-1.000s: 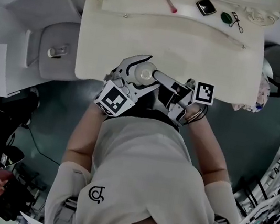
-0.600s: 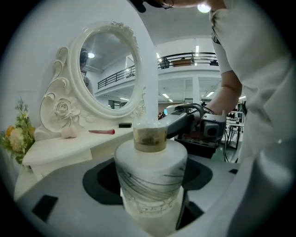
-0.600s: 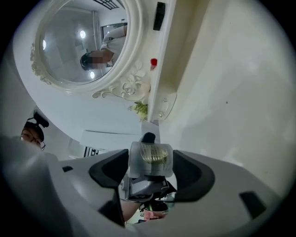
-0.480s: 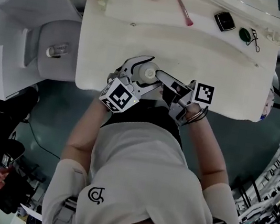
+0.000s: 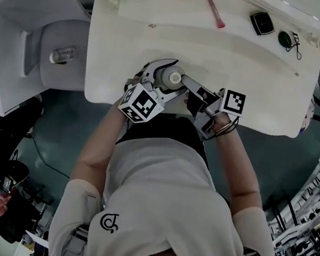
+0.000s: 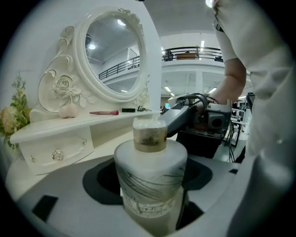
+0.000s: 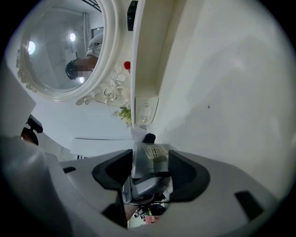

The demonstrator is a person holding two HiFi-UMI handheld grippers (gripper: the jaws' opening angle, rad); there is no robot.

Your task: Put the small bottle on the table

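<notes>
Small bottle (image 6: 150, 171) clamped upright in left gripper (image 6: 150, 206), held over bench (image 5: 249, 66) near front edge; bench contact not confirmable. Right gripper (image 7: 150, 163) jaws closing around cap (image 7: 155, 152), not yet clenched. Set-down and release judged outstanding.

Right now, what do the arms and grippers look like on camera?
Left gripper and right gripper: pale grey shells, black pads in the jaws. The left's cube and the right's cube bear black-and-white square markers. The right jaws are closing, the bottle's cap between them. Arms: white short sleeves, dark loops at the right wrist.
</notes>
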